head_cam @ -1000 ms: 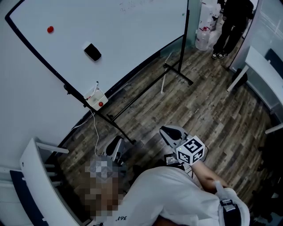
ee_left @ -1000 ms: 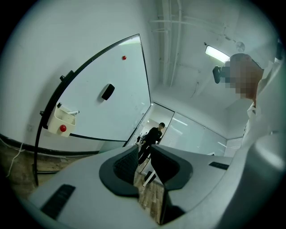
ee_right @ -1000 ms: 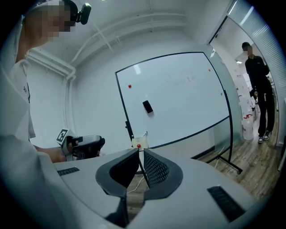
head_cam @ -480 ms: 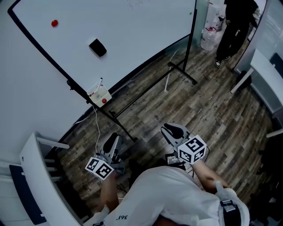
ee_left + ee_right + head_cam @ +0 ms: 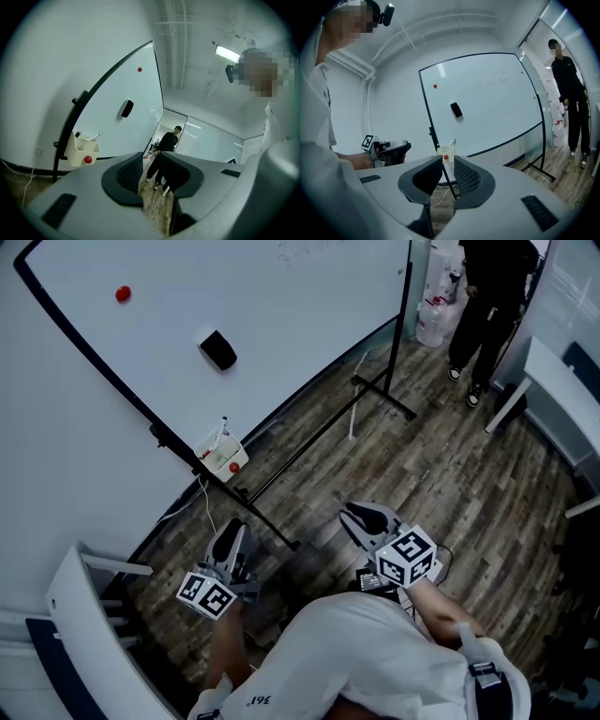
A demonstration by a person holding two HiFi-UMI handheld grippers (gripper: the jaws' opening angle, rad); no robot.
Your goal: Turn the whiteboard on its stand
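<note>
Whiteboard (image 5: pixel 272 296) on its black stand (image 5: pixel 380 397) fills the top of the head view, set on the wood floor (image 5: pixel 422 474) in front of a white wall and well apart from both of your grippers. A black eraser (image 5: pixel 217 350) clings near the middle of the board and a red magnet (image 5: pixel 123 294) sits higher, toward its left edge. A small white tray (image 5: pixel 223 454) hangs on the stand's near post, with a red dot on its front and a marker pen poking up from it. A thin white cable (image 5: pixel 202 512) trails down to the floor just below the tray.

You hold your left gripper (image 5: pixel 151 161) low and level, pointed past the near end of the board. Its jaws have just been opening and now stand a little apart, released, with nothing between them. Through the narrow gap you see only floor and a bystander (image 5: pixel 487 287) in dark clothes at the far end of the room.

Your right gripper (image 5: pixel 447 164) is loose as well, its jaws parted and empty. It is aimed at the stand's near post, so the tray and the post show in the gap, far beyond the pads. In the right gripper view your other hand and its gripper show at the left, short of the stand. A white table (image 5: pixel 562 381) stands at the right of the room, near the bystander.
</note>
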